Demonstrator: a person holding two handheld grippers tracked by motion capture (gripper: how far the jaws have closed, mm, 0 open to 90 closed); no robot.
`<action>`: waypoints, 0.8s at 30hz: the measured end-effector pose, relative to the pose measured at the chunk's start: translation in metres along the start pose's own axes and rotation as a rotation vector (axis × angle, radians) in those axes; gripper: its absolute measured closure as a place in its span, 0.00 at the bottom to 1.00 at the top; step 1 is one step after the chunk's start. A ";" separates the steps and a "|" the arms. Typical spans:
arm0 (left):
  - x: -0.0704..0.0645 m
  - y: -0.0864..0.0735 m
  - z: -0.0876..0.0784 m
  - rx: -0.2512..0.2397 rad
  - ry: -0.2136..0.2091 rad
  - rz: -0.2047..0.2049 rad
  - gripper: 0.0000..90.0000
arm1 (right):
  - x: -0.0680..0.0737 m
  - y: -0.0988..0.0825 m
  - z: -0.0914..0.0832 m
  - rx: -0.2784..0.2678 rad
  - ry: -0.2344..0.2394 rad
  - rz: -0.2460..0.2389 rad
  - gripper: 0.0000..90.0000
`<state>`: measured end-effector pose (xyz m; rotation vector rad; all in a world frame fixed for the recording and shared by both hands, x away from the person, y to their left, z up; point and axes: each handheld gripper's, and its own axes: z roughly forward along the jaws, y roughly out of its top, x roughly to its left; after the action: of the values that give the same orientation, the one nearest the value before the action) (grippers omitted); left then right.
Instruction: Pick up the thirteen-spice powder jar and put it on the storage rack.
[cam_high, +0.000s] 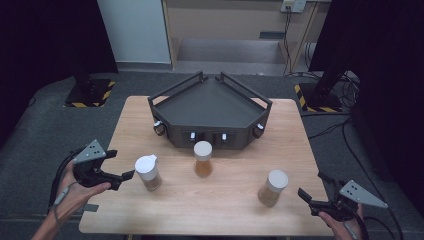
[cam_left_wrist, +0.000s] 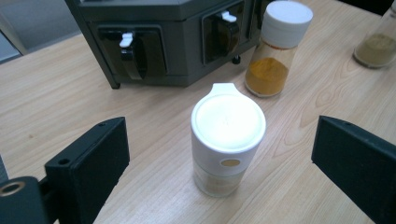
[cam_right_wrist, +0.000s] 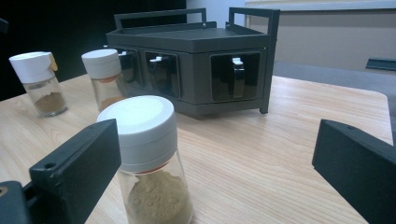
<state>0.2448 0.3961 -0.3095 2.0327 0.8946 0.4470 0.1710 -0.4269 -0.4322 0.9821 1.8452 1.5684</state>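
Three white-capped spice jars stand on the wooden table (cam_high: 225, 205): a left jar (cam_high: 148, 172) with a flip-spout lid, a middle jar (cam_high: 203, 158) of orange powder, and a right jar (cam_high: 273, 187) of tan powder. Behind them sits a dark grey angled rack (cam_high: 210, 107) with jars stored in its front slots. My left gripper (cam_high: 120, 167) is open just left of the left jar; that jar (cam_left_wrist: 227, 140) stands between and beyond its jaws. My right gripper (cam_high: 309, 192) is open to the right of the right jar, which (cam_right_wrist: 149, 161) is close by its left jaw.
The rack (cam_right_wrist: 196, 56) has raised rails and a flat top tray. Bare table lies in front of the jars and at both sides of the rack. Dark stands and cables are on the floor beyond the table.
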 end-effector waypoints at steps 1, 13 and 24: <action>0.000 0.001 0.002 0.005 0.000 0.002 0.03 | 0.000 0.000 0.000 0.000 0.000 0.000 0.02; 0.001 0.013 0.028 0.058 -0.017 0.006 0.03 | 0.001 0.000 0.000 0.003 -0.003 -0.001 0.02; 0.002 0.013 0.043 0.059 -0.034 -0.004 0.04 | 0.000 0.000 0.000 0.004 -0.001 0.001 0.02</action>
<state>0.2775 0.3683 -0.3238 2.0859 0.9005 0.3866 0.1711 -0.4267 -0.4321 0.9854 1.8484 1.5648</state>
